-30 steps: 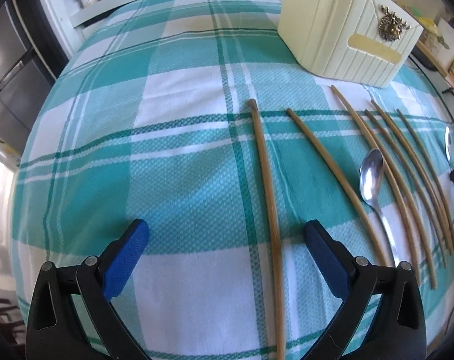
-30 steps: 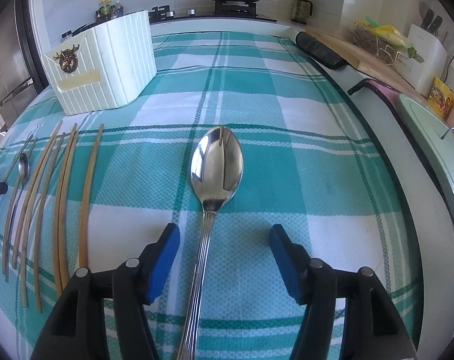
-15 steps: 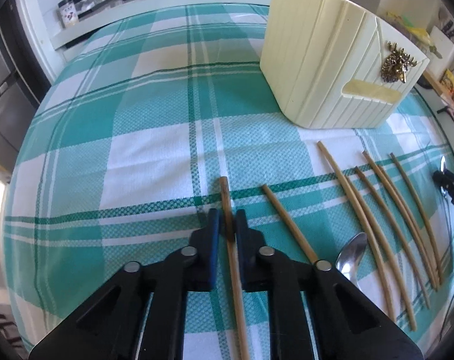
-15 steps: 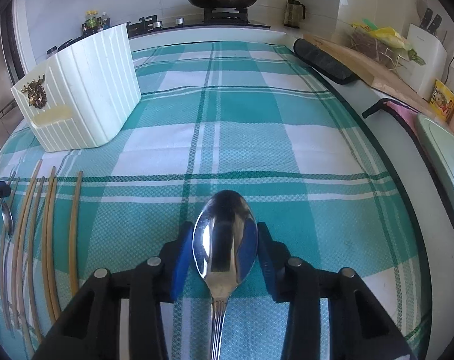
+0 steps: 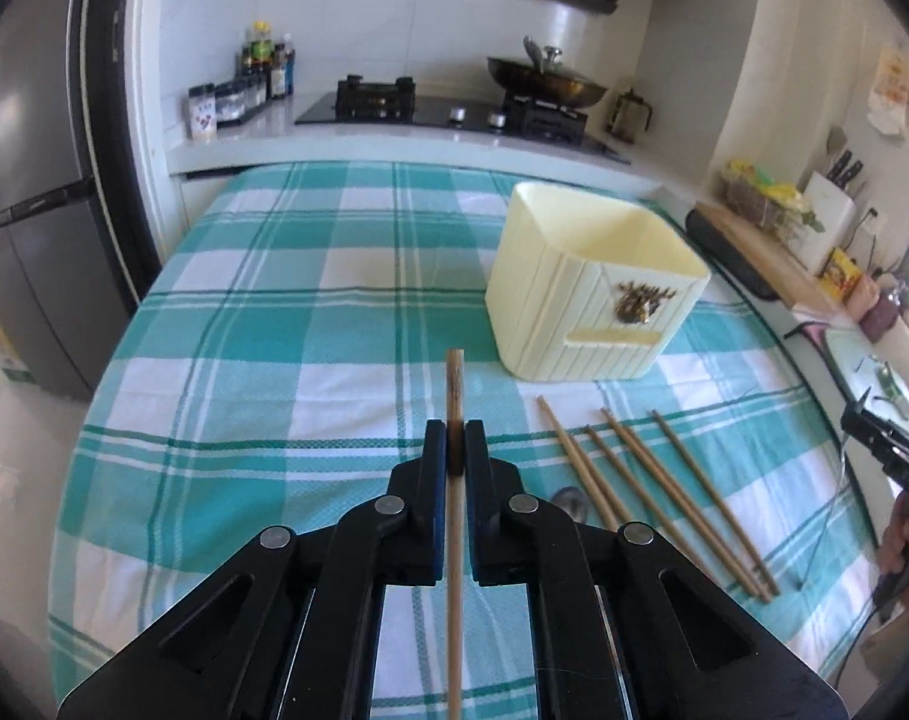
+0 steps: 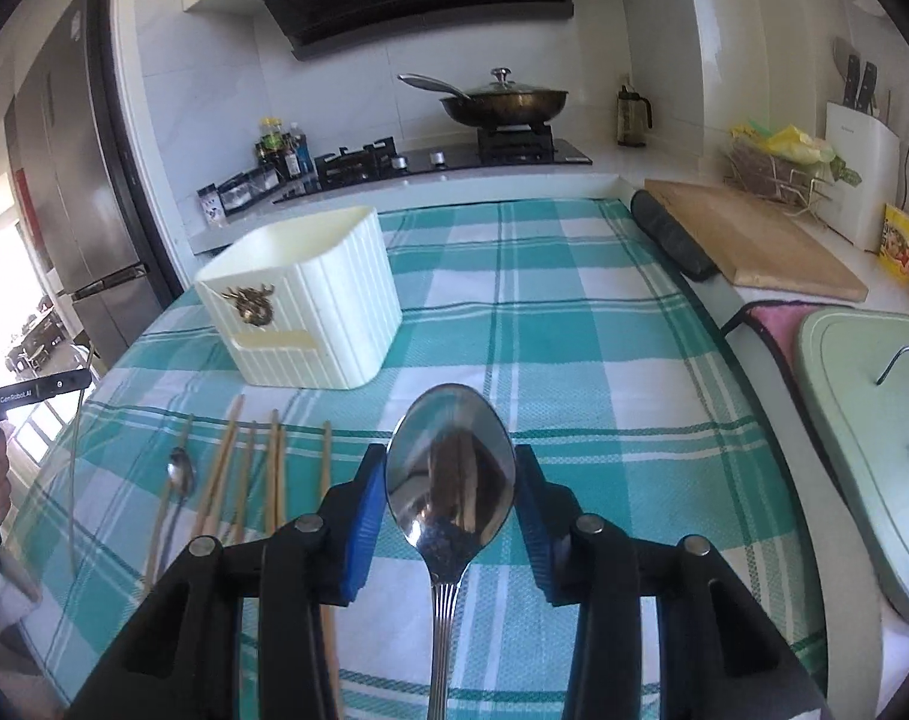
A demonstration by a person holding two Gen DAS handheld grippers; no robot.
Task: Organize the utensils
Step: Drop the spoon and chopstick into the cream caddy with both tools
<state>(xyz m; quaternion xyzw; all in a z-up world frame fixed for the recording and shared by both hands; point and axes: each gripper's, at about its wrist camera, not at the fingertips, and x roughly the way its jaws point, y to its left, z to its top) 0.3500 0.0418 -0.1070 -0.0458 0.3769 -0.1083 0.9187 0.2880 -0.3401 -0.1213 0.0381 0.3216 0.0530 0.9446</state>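
Observation:
My left gripper (image 5: 455, 441) is shut on a wooden chopstick (image 5: 454, 384) and holds it above the teal checked cloth, its tip towards the cream utensil holder (image 5: 598, 294). My right gripper (image 6: 451, 480) is shut on a large steel spoon (image 6: 451, 480), lifted off the cloth, bowl forward. The holder also shows in the right wrist view (image 6: 304, 306), back left. Several chopsticks (image 5: 652, 480) lie on the cloth to the right in the left wrist view, and they also show in the right wrist view (image 6: 274, 462). A small spoon (image 6: 180, 474) lies beside them.
A stove with a lidded pan (image 6: 502, 102) stands behind the table. A wooden cutting board (image 6: 748, 246) and a green board (image 6: 868, 420) lie to the right. A fridge (image 5: 28, 222) stands at the left.
Both grippers closed on their utensils and lifted them off the cloth. Both views tilted up to show the kitchen.

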